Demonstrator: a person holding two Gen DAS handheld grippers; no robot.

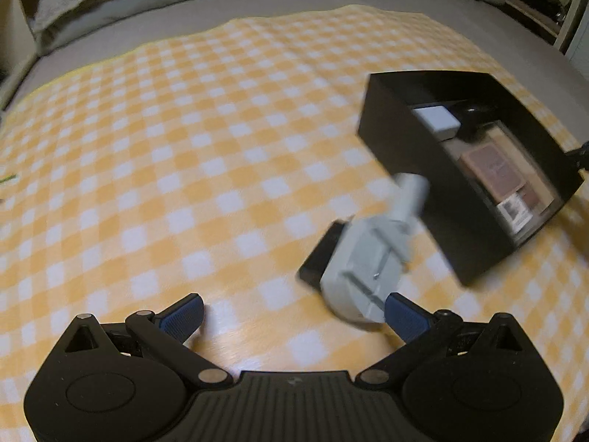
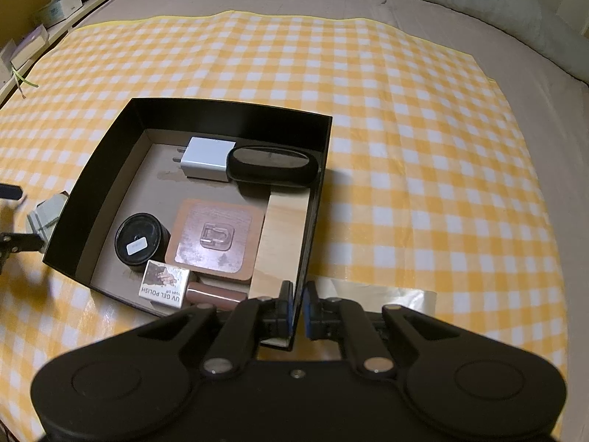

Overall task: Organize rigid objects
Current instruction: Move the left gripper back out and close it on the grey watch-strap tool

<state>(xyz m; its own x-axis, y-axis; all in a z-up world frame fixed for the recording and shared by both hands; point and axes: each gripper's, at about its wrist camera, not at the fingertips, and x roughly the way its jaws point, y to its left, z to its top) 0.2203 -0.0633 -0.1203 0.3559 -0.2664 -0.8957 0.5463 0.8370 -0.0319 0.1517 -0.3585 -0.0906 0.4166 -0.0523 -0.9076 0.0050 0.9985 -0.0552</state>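
While my right gripper (image 2: 297, 304) pinches the black box (image 2: 235, 108) wall steady, my left gripper (image 1: 294, 313), wide, needs centring over the grey clamp (image 1: 368, 258) at one o'clock on the bed.

A bed (image 2: 533, 84) with a grey cover carries a yellow-and-white checked cloth (image 2: 405, 110). On the cloth sit an open black box (image 2: 235, 108), a grey connector-like part (image 1: 368, 265) just beside it, and a small black block (image 1: 320, 258).
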